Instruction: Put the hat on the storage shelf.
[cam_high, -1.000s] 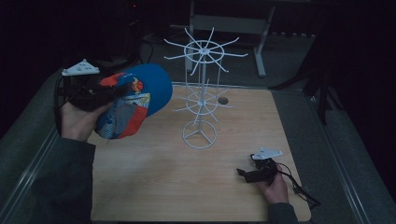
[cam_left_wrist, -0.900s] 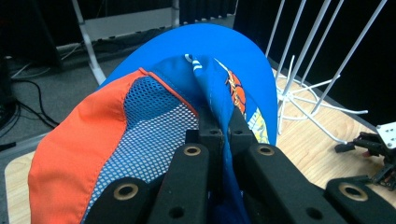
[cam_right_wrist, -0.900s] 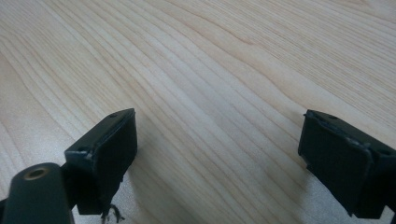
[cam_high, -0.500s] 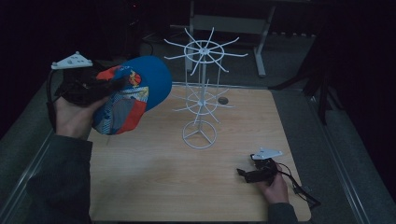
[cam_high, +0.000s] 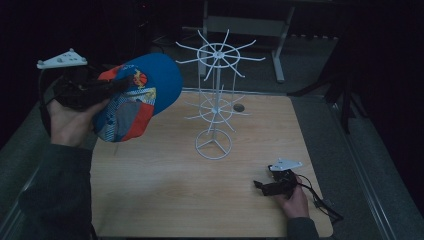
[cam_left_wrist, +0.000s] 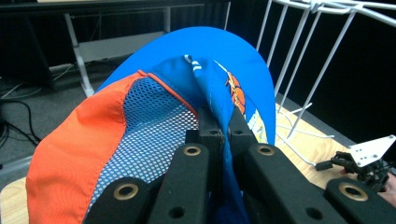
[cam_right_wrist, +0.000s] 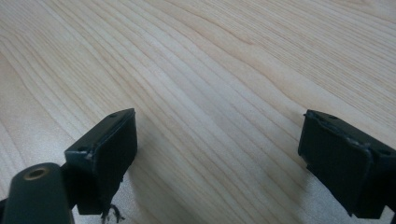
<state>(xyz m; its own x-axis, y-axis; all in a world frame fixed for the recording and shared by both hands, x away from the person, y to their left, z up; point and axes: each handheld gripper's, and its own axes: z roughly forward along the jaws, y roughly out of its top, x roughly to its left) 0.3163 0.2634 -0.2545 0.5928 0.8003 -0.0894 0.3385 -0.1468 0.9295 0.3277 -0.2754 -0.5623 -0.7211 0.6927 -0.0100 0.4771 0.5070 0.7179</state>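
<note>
Both grippers are black: the left gripper (cam_high: 107, 86), upper left of the high view, and the right gripper (cam_high: 260, 186), lower right, each carry a grey three-cornered plate. Brass-ringed screw holes dot the left gripper's arms. A dark sleeve (cam_high: 57, 195) fills the lower left; a black cable (cam_high: 320, 197) trails at lower right.

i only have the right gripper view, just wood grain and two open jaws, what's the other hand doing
Observer: The left gripper is shut on a blue and orange cap, pinching its fabric.
Operator: is the cap on the table or up in the air
Observer: In the air, held at the table's left edge, level with the upper wheel of a white wire rack.
Operator: where's that rack relative to my gripper
Observer: The rack stands mid-table; the right gripper sits low at the near right corner, well apart from it.
Operator: anything hanging on the rack
Observer: Its prongs look bare in the high view.
</note>
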